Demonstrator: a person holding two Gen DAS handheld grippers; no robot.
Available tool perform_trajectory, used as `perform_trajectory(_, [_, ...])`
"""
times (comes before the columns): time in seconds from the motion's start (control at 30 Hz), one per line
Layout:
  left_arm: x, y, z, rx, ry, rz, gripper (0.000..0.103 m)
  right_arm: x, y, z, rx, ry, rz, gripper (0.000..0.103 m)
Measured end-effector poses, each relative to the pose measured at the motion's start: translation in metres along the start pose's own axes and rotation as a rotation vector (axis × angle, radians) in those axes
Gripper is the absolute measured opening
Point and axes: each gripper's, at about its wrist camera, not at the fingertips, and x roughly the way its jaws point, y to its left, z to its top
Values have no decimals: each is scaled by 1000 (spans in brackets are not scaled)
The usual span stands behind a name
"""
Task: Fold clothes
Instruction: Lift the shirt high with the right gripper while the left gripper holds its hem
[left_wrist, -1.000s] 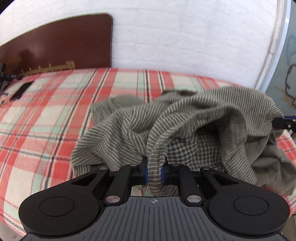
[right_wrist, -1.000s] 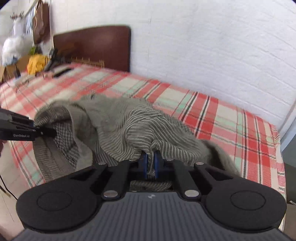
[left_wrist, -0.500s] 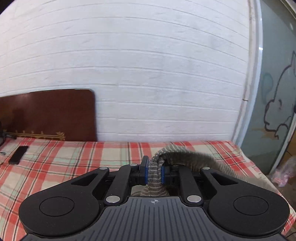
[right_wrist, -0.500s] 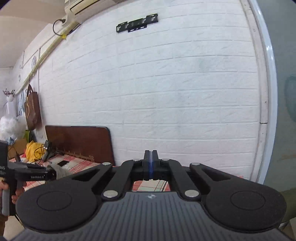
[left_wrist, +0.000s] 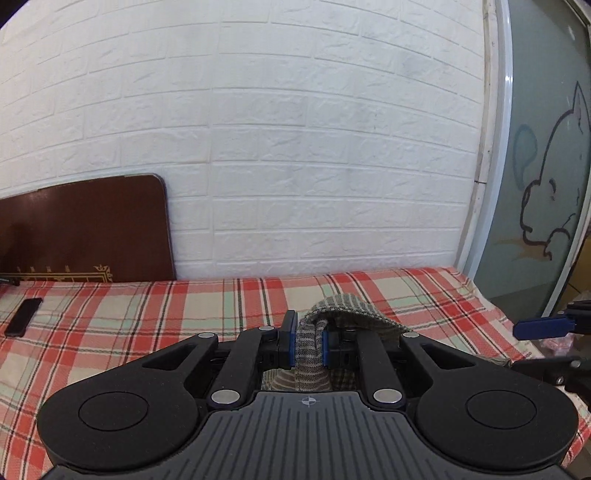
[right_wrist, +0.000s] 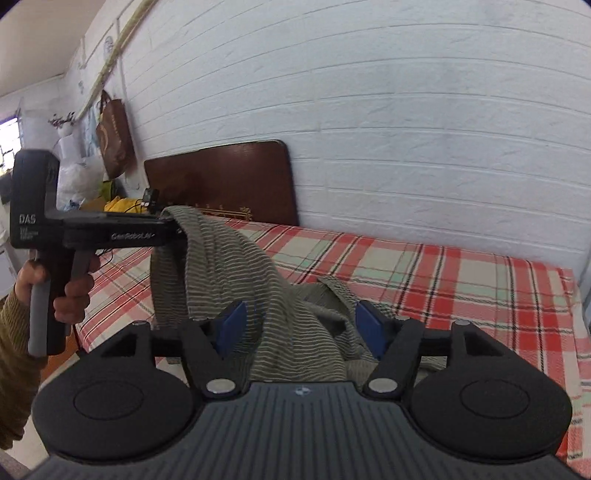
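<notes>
A grey-green striped garment (right_wrist: 236, 280) with a checked lining hangs from my left gripper (left_wrist: 309, 341), which is shut on a bunched fold of it (left_wrist: 310, 350) above the plaid bed (left_wrist: 147, 325). In the right wrist view the left gripper (right_wrist: 173, 230) holds the cloth up at the left, and the cloth drapes down over the bed edge. My right gripper (right_wrist: 301, 326) is open, its blue pads wide apart, with the hanging cloth between and behind them. The right gripper's blue pad (left_wrist: 543, 328) shows at the right edge of the left wrist view.
The bed has a red, white and green plaid cover (right_wrist: 443, 280). A dark wooden headboard (left_wrist: 85, 229) and a white brick wall (left_wrist: 295, 147) stand behind it. A black phone (left_wrist: 23, 316) lies on the bed at the left. A glass door (left_wrist: 543, 184) is at the right. Bags (right_wrist: 114, 136) hang at the far left.
My right gripper has opened and let go of the garment. Both grippers rose off the bed earlier; the right one now tilts back down toward the hanging cloth. The left still grips it.
</notes>
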Motion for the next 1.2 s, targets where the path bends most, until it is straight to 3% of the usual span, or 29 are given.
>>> perform_trajectory(0.2, [2, -7, 1, 30, 1, -8, 11, 4, 33, 22, -93, -30, 73, 76])
perform_trajectory(0.37, [3, -9, -6, 47, 10, -35, 13, 36, 50, 20, -189, 42, 35, 74])
perform_trajectory(0.43, [2, -8, -10, 54, 13, -35, 15, 51, 50, 16, -190, 90, 26, 62])
perform_trajectory(0.47, [2, -7, -12, 56, 16, -32, 23, 59, 48, 14, -176, 123, 35, 36])
perform_trajectory(0.5, [2, -5, -14, 58, 19, -29, 24, 64, 45, 13, -155, 144, 43, 11])
perform_trajectory(0.53, [2, -4, -16, 59, 23, -26, 32, 68, 41, 13, -129, 157, 51, 9])
perform_trajectory(0.63, [4, 2, -23, 59, 39, -20, 44, 72, 33, 17, -80, 160, 48, 7])
perform_trajectory(0.83, [-8, 13, -39, 14, 43, -66, 59, 55, 17, 52, -49, 39, -14, 6])
perform_trajectory(1.2, [-32, 17, -47, 5, -44, -86, 64, 31, 4, 136, -107, -160, -172, 4])
